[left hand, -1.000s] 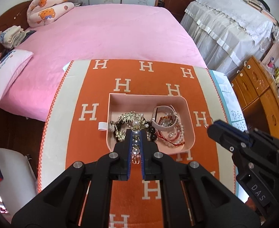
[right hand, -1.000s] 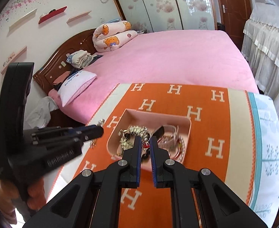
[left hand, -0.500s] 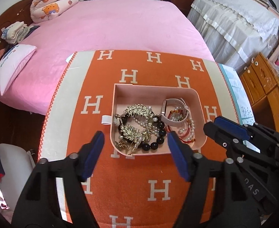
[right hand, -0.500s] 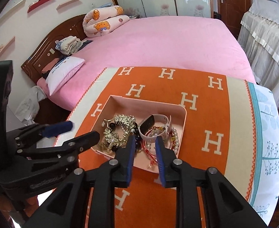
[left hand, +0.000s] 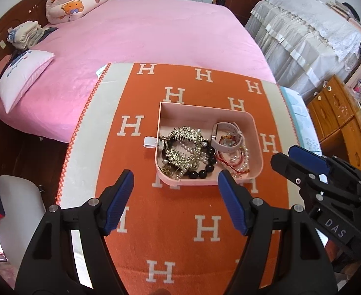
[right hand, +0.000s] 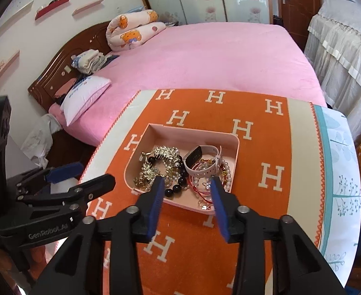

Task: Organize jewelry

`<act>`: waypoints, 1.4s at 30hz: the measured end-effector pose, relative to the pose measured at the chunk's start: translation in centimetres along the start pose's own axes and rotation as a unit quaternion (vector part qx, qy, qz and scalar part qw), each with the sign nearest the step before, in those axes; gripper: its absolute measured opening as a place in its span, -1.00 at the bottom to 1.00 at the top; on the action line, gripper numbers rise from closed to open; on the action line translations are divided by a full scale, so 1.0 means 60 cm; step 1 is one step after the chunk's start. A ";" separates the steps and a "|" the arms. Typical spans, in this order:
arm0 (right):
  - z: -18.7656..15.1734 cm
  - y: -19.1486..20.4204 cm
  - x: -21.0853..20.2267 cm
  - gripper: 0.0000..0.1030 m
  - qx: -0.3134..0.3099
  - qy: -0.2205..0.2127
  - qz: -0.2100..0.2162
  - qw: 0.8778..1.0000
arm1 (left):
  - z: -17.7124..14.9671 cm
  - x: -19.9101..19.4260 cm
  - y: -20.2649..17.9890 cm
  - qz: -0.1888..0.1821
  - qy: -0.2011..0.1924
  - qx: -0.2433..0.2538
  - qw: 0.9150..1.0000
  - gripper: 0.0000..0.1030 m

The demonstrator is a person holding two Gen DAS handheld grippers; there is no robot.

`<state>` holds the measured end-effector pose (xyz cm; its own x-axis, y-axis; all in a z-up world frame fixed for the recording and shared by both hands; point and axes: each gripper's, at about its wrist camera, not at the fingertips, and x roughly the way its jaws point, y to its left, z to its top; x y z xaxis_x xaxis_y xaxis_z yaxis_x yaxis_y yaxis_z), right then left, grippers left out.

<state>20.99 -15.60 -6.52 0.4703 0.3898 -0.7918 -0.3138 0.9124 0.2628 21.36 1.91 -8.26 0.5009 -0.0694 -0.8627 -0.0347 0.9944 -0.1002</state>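
Between the blue pads of the left gripper [left hand: 175,179], spread wide and gripping nothing, shows the near edge of the shallow pink plastic tray [left hand: 255,132], which sits just beyond the fingertips at the middle of the orange H-patterned blanket [left hand: 180,226]. Over the tray's near rim the right gripper [right hand: 186,184] is opening its jaws, empty, with the black bead bracelet [right hand: 174,188] and thin red cord bracelets [right hand: 200,189] lying below and between its tips. Jewelry crowds the tray's near half: gold rhinestone hair clips [left hand: 184,145] toward the left wall, a pale pink watch band [left hand: 226,139] and pearl strands [left hand: 245,158] toward the right. Only the right wrist view shows the watch's dark face; only the left wrist view shows the small white tab [left hand: 149,142] on the tray's left wall.
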 end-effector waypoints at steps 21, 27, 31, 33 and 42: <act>-0.153 0.038 -0.137 0.19 0.062 0.017 -0.016 0.998 | -0.146 -0.144 0.003 0.038 -0.012 0.010 0.999 0.63; -0.220 0.049 -0.183 0.25 0.083 0.017 -0.026 0.996 | -0.193 -0.183 -0.012 0.036 -0.018 0.018 0.999 0.63; -0.253 0.052 -0.213 0.37 0.097 0.012 -0.033 0.995 | -0.218 -0.207 -0.021 0.039 -0.023 0.026 0.999 0.63; -0.270 0.056 -0.232 0.39 0.103 0.012 -0.033 0.994 | -0.231 -0.221 -0.023 0.041 -0.025 0.028 0.998 0.63; -0.288 0.101 -0.305 0.54 0.081 -0.010 -0.065 0.995 | -0.254 -0.278 -0.023 0.046 -0.039 0.034 0.998 0.63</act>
<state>-3.77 -19.39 0.05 0.5147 0.2685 -0.8142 -0.1132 0.9627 0.2460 -0.12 0.48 -1.29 0.5637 0.0254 -0.8256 -0.0250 0.9996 0.0137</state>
